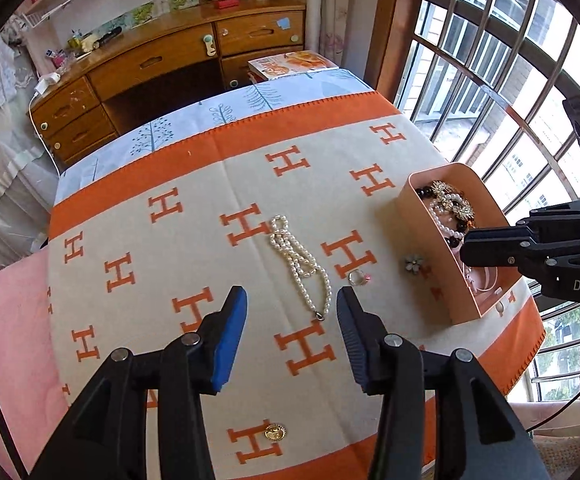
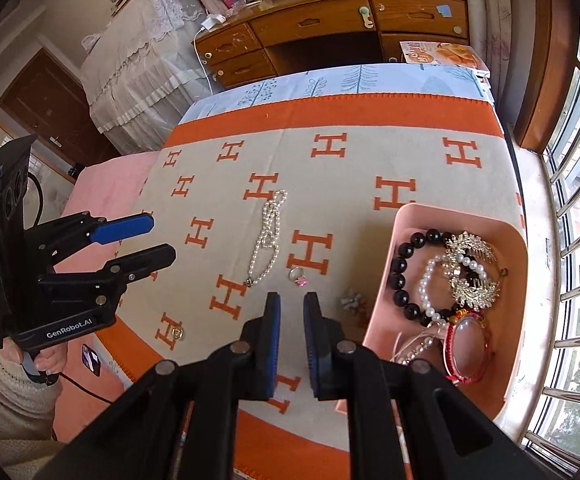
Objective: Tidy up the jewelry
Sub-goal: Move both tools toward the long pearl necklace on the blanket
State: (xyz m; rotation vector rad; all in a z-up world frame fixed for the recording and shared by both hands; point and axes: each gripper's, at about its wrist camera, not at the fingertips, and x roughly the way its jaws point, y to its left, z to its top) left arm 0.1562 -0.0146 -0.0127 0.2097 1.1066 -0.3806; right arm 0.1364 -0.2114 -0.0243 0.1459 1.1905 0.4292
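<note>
1. Nearest, at the bottom centre of the left wrist view, a small round gold-coloured brooch or coin charm point(image 1: 274, 432) lies flat on the orange-and-cream H-patterned blanket point(image 1: 170, 184) that covers the bench. It looks hard, light and thin, so it should be pinched by its rim.
2. The left gripper point(image 1: 291, 312) hangs above the blanket with its jaws fairly wide and nothing between them.
3. Just beyond its tips, at frame centre, lies the long white pearl necklace point(image 1: 299, 264), doubled over itself. It is limp, smooth and likely to slide, so a bunched middle section is a safer hold than the small clasp at the near end.
4. To the right of it sit a small silver ring with a pink stone point(image 1: 358, 278) and a little white flower-shaped earring point(image 1: 413, 261), both tiny and easily flicked away.
5. The right gripper point(image 2: 291, 300) is nearly closed and empty.
6. At the right, the pink plastic tray point(image 2: 517, 280) holds a black bead bracelet point(image 2: 399, 276), pearl bracelets and a gold hair comb point(image 2: 473, 276).
</note>
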